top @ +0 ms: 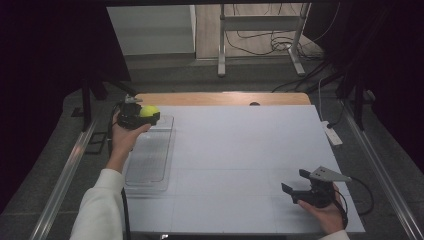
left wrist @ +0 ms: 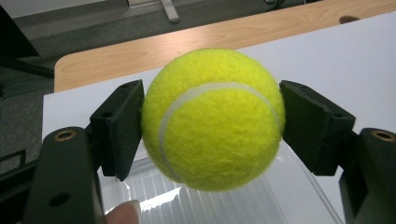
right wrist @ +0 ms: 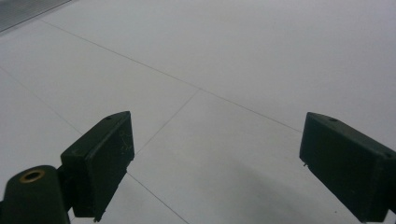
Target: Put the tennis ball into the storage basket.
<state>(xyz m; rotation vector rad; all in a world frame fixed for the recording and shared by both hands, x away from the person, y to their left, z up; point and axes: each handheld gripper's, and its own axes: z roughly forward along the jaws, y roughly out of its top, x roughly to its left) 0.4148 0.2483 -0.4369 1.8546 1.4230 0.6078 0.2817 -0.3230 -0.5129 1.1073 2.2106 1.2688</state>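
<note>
I have the tennis ball (left wrist: 212, 119) clamped in my left gripper (top: 141, 118), at the upper left of the high view, above the far end of the clear plastic tray (top: 150, 160). The pads (left wrist: 122, 126) bear on opposite sides of it, across its widest part, which I judge the right hold: a round ball squirts out if pinched off-centre. It should be light, its felt giving decent friction, its body springy, so it may bounce or roll when released. My right gripper (top: 296, 182), lower right, rests spread wide and empty on the white table (top: 240, 150).
</note>
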